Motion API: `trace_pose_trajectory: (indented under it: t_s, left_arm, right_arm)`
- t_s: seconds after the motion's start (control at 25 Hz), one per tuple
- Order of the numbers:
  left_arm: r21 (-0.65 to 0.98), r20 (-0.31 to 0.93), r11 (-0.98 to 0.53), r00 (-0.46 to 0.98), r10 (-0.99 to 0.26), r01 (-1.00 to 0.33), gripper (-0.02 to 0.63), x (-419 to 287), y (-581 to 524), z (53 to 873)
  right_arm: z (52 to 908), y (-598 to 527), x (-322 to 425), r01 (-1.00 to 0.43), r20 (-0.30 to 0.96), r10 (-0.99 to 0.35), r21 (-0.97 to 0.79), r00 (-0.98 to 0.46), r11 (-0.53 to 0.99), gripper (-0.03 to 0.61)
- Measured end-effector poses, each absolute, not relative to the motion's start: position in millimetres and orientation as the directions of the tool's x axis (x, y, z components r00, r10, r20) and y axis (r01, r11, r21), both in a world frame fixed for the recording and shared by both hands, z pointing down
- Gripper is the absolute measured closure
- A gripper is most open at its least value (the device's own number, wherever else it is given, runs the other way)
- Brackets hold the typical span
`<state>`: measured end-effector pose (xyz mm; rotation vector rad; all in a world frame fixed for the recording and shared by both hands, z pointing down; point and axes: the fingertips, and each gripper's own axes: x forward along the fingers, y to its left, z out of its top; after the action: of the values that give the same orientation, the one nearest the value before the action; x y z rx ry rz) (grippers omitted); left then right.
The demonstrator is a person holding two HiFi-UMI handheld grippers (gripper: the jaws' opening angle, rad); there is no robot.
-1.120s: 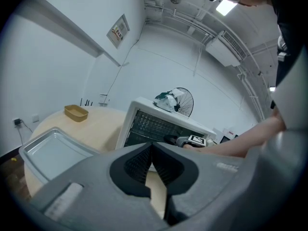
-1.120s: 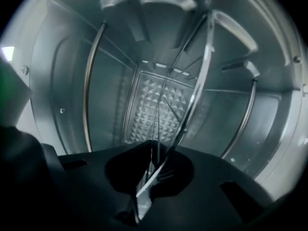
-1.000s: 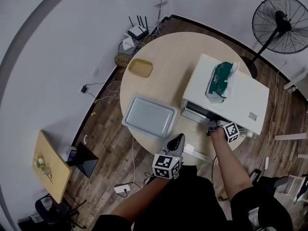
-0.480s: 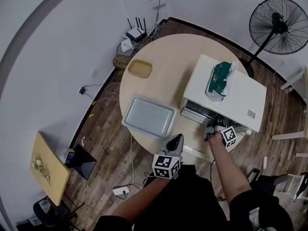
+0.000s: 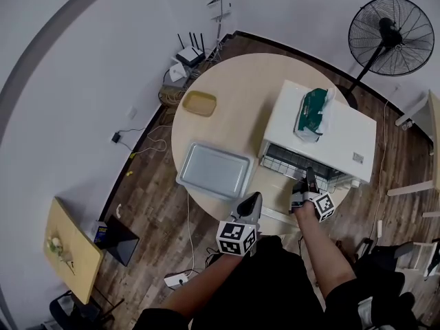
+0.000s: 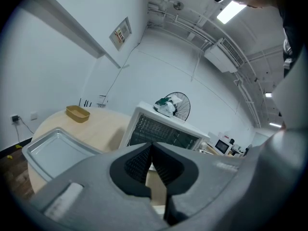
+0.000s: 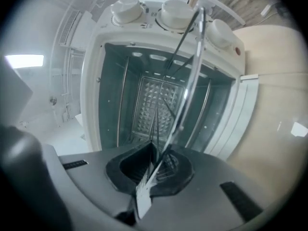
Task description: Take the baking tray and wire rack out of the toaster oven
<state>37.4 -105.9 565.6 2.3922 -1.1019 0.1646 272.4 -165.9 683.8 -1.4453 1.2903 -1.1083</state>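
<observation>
The white toaster oven (image 5: 323, 139) stands on the right of the round table with its door open. The wire rack (image 5: 295, 167) sticks partly out of its front, and my right gripper (image 5: 307, 184) is shut on the rack's front edge. In the right gripper view the rack (image 7: 190, 71) runs edge-on from between the jaws (image 7: 156, 153) into the oven cavity (image 7: 144, 95). The grey baking tray (image 5: 213, 170) lies flat on the table left of the oven. My left gripper (image 5: 253, 201) hovers shut and empty near the table's front edge, pointing toward the oven (image 6: 163, 129), with the tray (image 6: 53, 148) to its left.
A yellow dish (image 5: 199, 103) sits at the table's far left. A green-and-white bundle (image 5: 313, 112) lies on top of the oven. A standing fan (image 5: 392, 33) is behind the table at the right; a router (image 5: 185, 53) and cables lie on the floor.
My right gripper has drawn back from the oven toward the person, and the wire rack has slid partly out with it. The left gripper has stayed where it was.
</observation>
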Motion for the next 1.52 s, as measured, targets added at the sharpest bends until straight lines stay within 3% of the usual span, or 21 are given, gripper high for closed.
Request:
trace_pose_trajectory:
  t_s: [1.12, 1.52]
  left_arm:
    - [0.421, 0.259, -0.564, 0.690, -0.676, -0.711, 0.595, -10.2, -96.4, 564.2]
    - [0.448, 0.290, -0.519, 0.668, -0.686, -0.728, 0.595, -38.3, -85.5, 582.2]
  right_arm:
    - [671.1, -47.6, 203.9, -0.214, 0.079, -0.997, -0.974, 0.005, -0.078, 0.581]
    - [662.2, -36.2, 175.6, -0.135, 0.061, -0.998, -0.989, -0.032, -0.056, 0.581]
